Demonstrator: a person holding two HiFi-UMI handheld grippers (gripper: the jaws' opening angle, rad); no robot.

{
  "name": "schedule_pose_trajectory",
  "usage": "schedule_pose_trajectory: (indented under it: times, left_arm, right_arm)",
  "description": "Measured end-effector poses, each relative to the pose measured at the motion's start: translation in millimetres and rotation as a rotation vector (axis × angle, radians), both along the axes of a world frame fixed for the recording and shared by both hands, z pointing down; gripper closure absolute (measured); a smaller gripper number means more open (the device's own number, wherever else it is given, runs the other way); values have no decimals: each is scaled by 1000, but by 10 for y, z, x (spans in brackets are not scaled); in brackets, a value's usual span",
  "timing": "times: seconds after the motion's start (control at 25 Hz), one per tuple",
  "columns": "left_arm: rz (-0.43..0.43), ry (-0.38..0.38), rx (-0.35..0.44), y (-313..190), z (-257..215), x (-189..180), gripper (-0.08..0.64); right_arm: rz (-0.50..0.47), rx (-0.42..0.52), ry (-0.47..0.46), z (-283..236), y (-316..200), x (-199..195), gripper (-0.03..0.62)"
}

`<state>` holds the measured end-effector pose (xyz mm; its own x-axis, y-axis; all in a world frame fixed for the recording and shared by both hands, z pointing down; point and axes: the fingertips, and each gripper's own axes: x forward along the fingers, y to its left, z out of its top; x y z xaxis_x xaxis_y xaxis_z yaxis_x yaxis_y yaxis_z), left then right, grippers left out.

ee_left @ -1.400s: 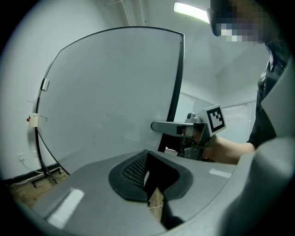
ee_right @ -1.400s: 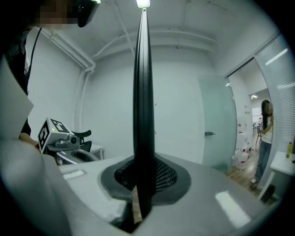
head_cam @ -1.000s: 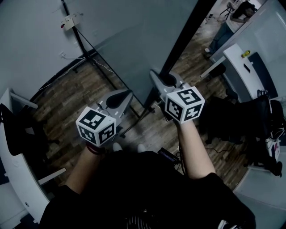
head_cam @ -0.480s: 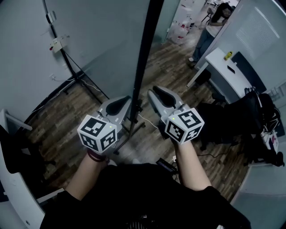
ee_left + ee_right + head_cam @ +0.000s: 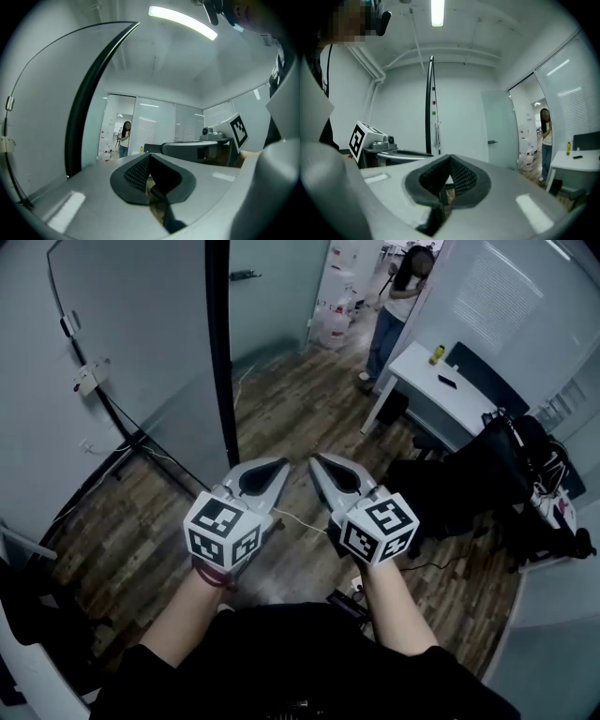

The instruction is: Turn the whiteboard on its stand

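With my left gripper and right gripper both pressed together on nothing, the tall grey black-framed whiteboard stands ahead and left of them, untouched and edge-on, so I judge the turning either finished or awaiting a fresh hold.

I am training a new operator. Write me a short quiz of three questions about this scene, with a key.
1. True or false: the left gripper and the right gripper are both shut.
2. Which one grips the whiteboard? A left, B right, C neither.
3. Fill in: the yellow bottle stands on the white ____.
Key: 1 true; 2 C; 3 desk.
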<state>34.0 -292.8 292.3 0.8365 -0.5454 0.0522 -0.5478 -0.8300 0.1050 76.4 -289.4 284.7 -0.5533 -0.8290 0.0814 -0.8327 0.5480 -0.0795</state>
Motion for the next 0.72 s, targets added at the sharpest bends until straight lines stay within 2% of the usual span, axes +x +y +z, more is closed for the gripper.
schedule_pose_trajectory:
  times: [0.32,0.72]
  left_arm:
    - [41,16,-3,57,-72,358,561]
    - [51,0,0,54,-100,428,561]
  right_arm:
    - [39,4,8,-6,100,300,591]
    - [37,21,1,-53,72,339,591]
